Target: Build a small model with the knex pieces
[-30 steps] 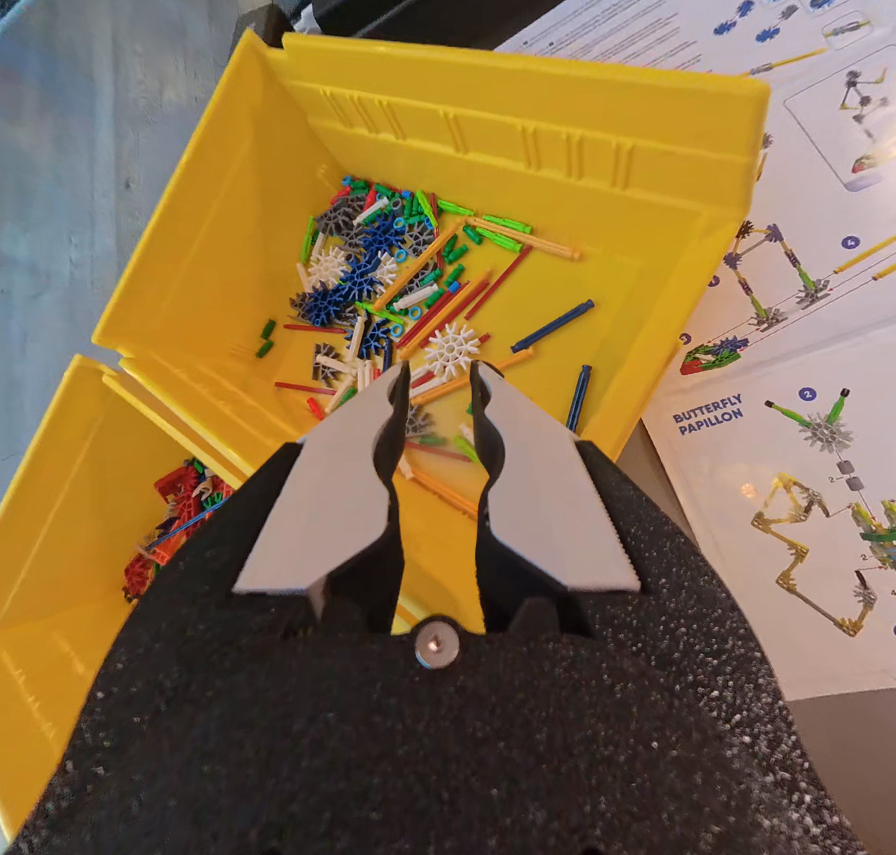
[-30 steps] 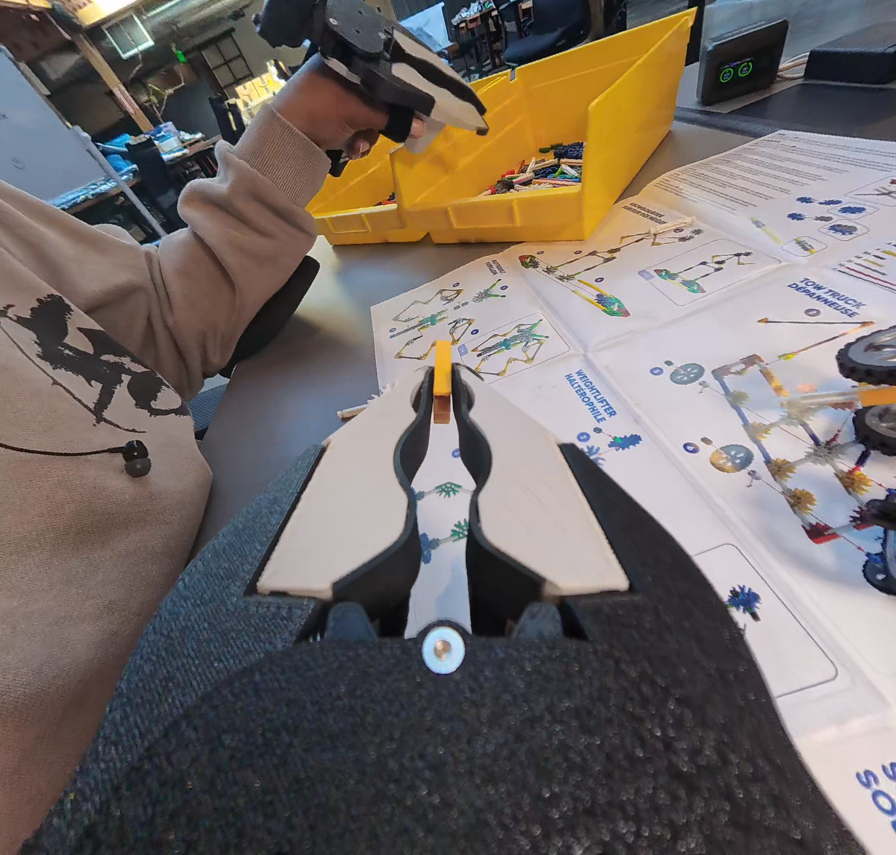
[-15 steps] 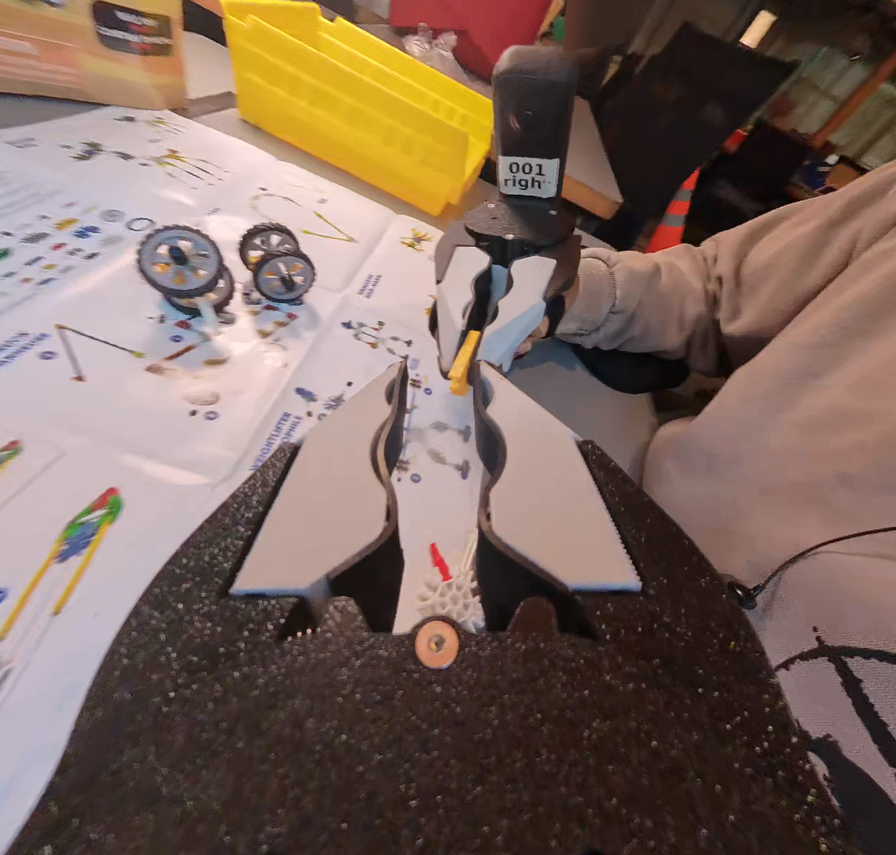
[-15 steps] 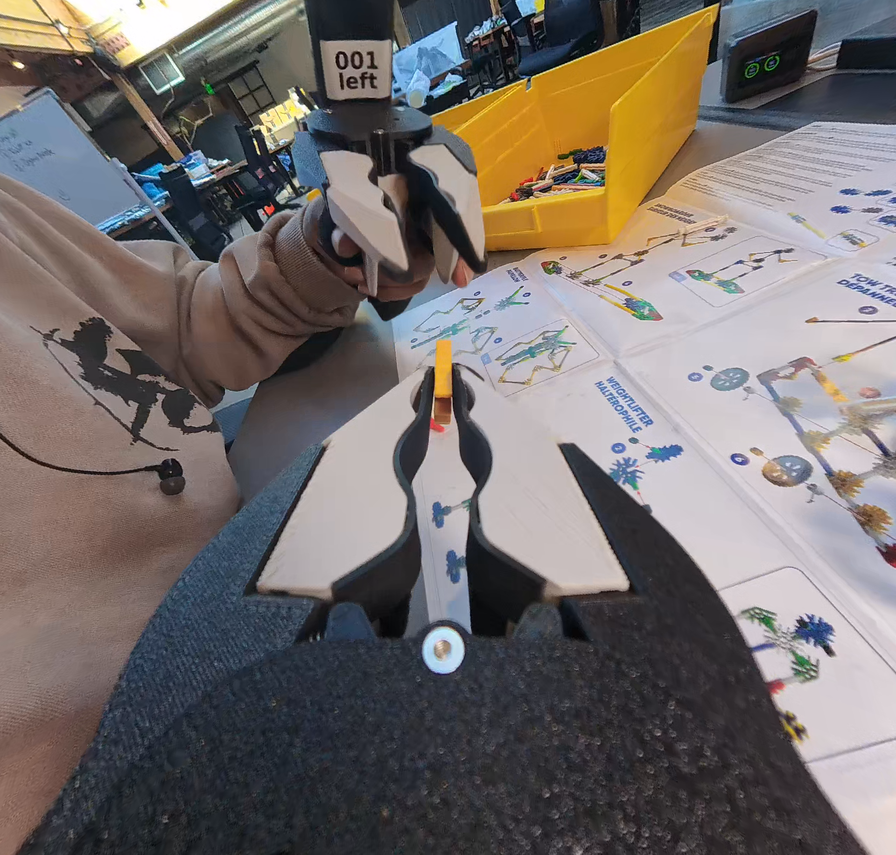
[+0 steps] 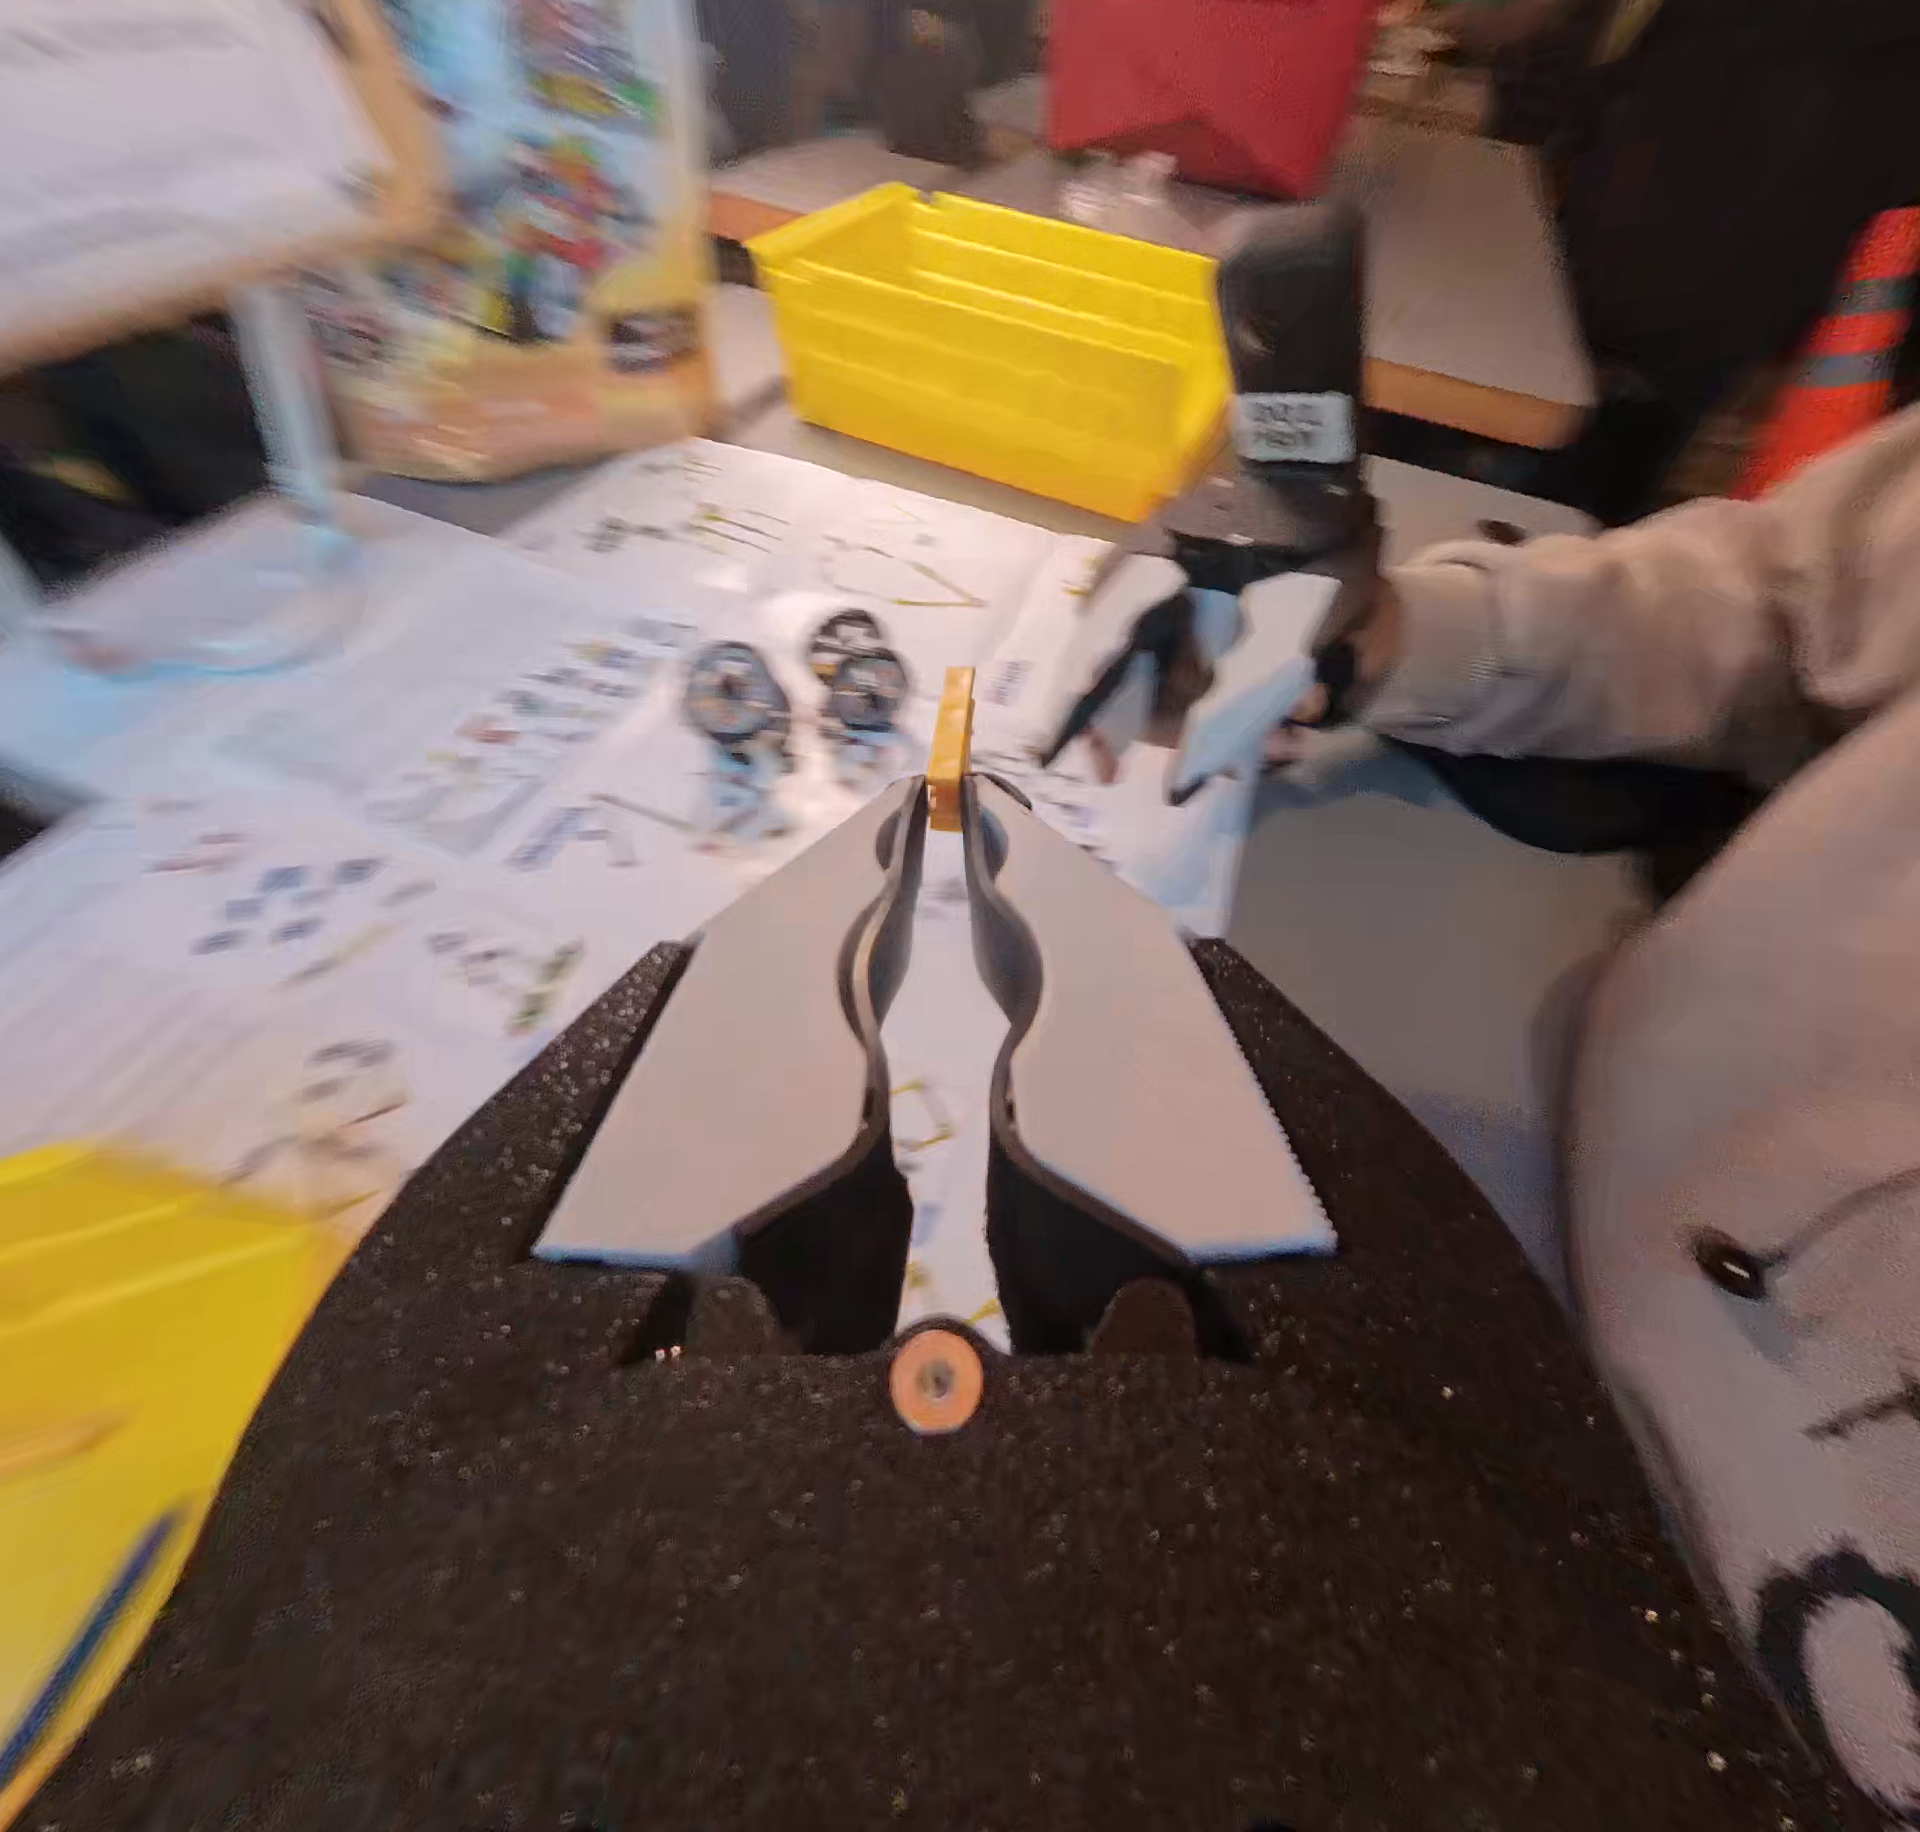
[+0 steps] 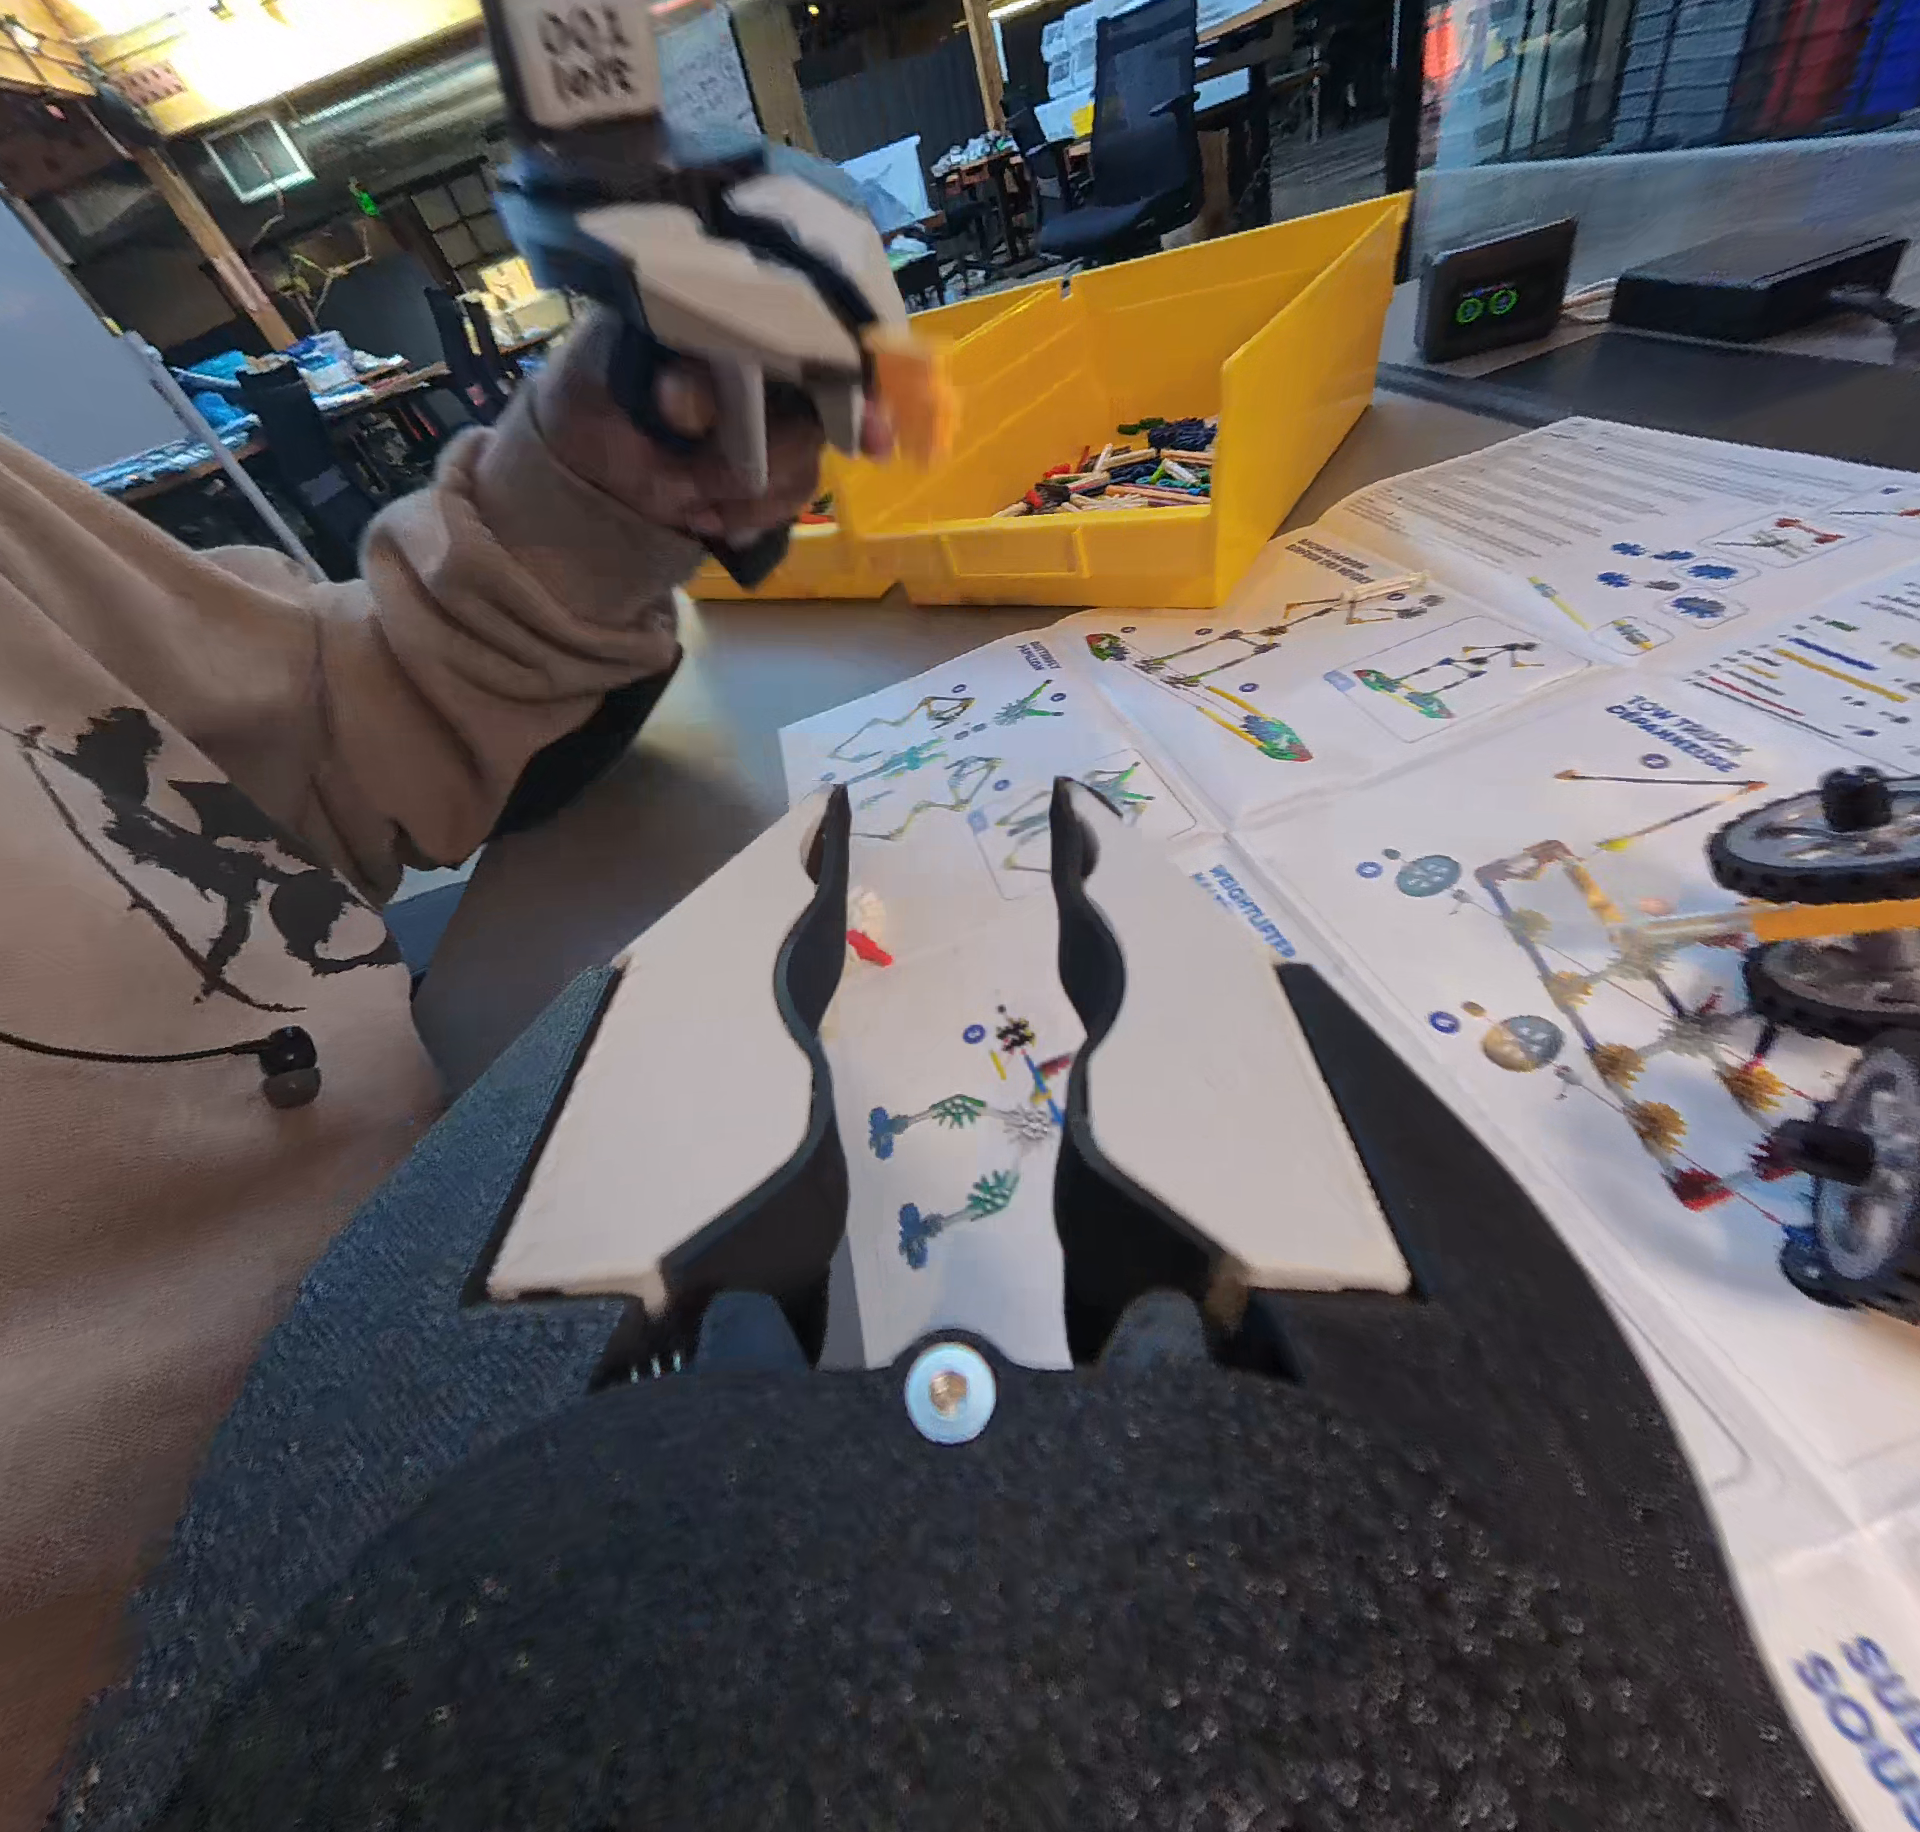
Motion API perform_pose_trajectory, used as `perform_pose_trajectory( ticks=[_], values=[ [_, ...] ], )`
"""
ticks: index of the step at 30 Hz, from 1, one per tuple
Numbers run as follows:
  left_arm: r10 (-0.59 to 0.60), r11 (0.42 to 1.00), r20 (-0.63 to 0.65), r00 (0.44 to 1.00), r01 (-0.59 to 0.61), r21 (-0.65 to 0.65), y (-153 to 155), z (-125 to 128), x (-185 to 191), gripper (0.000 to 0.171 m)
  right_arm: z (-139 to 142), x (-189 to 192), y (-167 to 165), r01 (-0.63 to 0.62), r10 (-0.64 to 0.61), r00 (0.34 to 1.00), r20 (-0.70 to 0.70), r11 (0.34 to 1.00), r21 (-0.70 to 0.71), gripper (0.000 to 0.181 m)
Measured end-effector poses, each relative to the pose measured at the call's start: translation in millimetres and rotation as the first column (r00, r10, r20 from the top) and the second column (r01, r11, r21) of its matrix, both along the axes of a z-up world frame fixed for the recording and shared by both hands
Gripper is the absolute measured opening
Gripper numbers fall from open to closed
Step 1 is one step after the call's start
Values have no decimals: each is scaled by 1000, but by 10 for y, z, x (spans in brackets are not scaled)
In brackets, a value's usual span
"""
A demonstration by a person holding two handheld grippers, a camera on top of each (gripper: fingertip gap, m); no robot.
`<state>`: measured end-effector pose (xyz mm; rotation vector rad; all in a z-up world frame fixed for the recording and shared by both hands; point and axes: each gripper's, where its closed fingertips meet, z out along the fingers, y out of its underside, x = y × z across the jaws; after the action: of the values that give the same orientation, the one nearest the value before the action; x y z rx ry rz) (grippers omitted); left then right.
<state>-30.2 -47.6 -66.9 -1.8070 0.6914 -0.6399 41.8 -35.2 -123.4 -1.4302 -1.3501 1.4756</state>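
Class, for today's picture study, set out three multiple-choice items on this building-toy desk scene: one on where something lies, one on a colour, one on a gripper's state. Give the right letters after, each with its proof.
1. Where does the small white and red piece lie?
A. in the yellow bin
B. on the instruction sheet
C. on a chair

2. What colour is the short rod in the left gripper?
A. blue
B. green
C. yellow-orange

3. How does the right gripper stand?
A. open and empty
B. shut on a wheel
C. shut on a rod

Answers: 1 B, it rests on the printed instruction sheet, seen between the right gripper's fingers, while the yellow bin stands farther back. 2 C, the rod pinched at the left fingertips is yellow-orange. 3 A, its fingertips stand apart with nothing between them.
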Motion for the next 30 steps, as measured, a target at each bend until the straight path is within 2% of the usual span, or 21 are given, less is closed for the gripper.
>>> perform_pose_trajectory(
  ticks=[1,2,3,4,5,6,7,8,10,12,14,15,16,18,20,22,24,25,27,28,30],
  values=[
    [168,983,-63,984,-162,83,33,213,-363,3,-29,21,50,14,-14,1000,19,1000,18,38],
    [361,926,-132,923,-337,171,14,415,-800,3,-73,38,79,17,-19,999,44,999,40,39],
    [552,828,-201,809,-503,250,-80,584,-1290,4,-131,47,93,18,-23,997,74,998,64,40],
    [713,700,-267,648,-643,310,-257,705,-1797,3,-191,48,81,9,-18,994,106,996,87,40],
    [824,559,-333,459,-755,342,-511,759,-2290,3,-251,42,50,-9,-6,991,136,994,111,40],
    [876,420,-398,272,-836,353,-809,752,-2729,3,-304,33,8,-27,5,987,162,991,134,40],
    [883,311,-453,125,-878,363,-1087,708,-3067,3,-349,23,-41,-49,20,983,184,987,153,40],
    [860,249,-509,36,-900,357,-1317,612,-3301,4,-389,15,-95,-74,39,978,204,983,167,40],
    [771,191,-634,-57,-929,316,-1695,323,-3605,4,-456,7,-197,-125,80,968,238,975,181,39],
    [721,166,-688,-80,-944,284,-1928,90,-3753,5,-512,-8,-300,-174,121,955,271,968,183,37],
    [741,171,-670,-44,-953,252,-1984,-31,-3737,14,-568,-45,-416,-216,151,940,306,958,189,36],
    [769,203,-639,-1,-948,245,-1922,-35,-3649,15,-607,-68,-482,-238,164,929,331,951,197,35],
    [798,264,-598,71,-934,242,-1792,-16,-3491,16,-662,-92,-545,-259,170,915,366,943,208,34],
    [805,437,-533,262,-869,232,-1454,21,-3030,18,-817,-126,-666,-304,174,871,459,925,226,33],
    [746,606,-478,464,-771,197,-1108,11,-2479,18,-879,-196,-701,-305,136,851,507,914,266,25],
    [602,774,-432,671,-624,109,-814,-103,-1867,22,-936,-230,-715,-311,109,814,571,911,271,21],
    [431,889,-387,815,-456,30,-597,-258,-1318,22,-979,-246,-726,-341,88,782,617,890,305,20],
    [340,927,-361,868,-374,-26,-526,-359,-1068,23,-981,-256,-727,-346,79,772,631,885,312,19],
    [156,971,-301,941,-202,-128,-440,-561,-623,24,-984,-262,-718,-353,71,754,653,882,312,12],
    [76,976,-273,959,-128,-177,-416,-665,-455,25,-984,-266,-739,-371,86,754,651,874,315,4],
    [-55,961,-207,977,-5,-277,-399,-861,-209,28,-979,-268,-745,-391,99,770,630,854,344,4]
  ],
)
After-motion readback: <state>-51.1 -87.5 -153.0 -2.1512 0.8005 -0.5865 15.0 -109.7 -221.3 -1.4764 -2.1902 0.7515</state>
